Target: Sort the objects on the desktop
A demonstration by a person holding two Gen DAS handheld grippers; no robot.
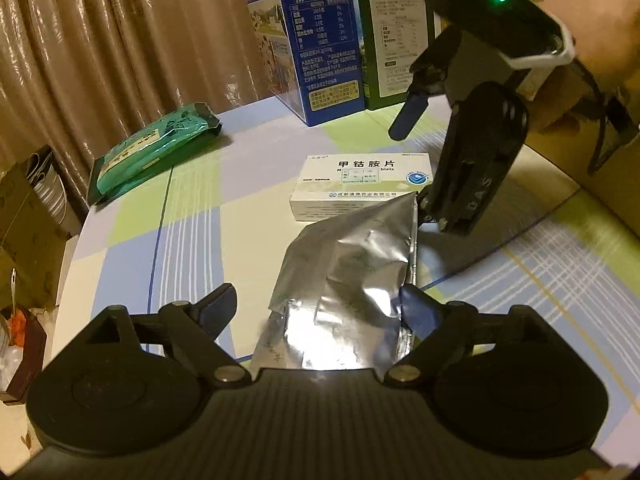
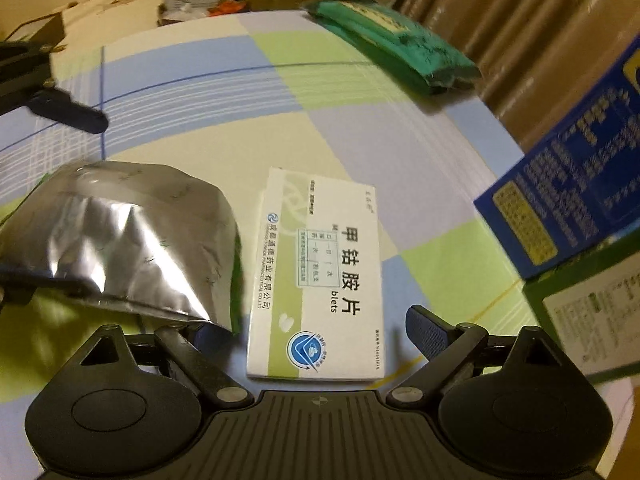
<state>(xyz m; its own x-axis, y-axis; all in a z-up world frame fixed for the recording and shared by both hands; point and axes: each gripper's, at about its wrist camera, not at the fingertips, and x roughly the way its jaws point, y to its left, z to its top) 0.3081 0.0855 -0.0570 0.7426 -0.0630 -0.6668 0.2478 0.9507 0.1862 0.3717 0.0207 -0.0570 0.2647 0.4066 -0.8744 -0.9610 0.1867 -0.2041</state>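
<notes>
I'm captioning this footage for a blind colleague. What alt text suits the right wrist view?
The open right gripper hovers over a white medicine box lying flat on a checked tablecloth. A crumpled silver foil pouch lies left of the box, a green packet farther back.

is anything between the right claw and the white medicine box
Nothing visible. The white medicine box lies flat on the tablecloth, right below the open right claw. The silver foil pouch lies beside the box on its left, its corner over the claw's left finger.
</notes>
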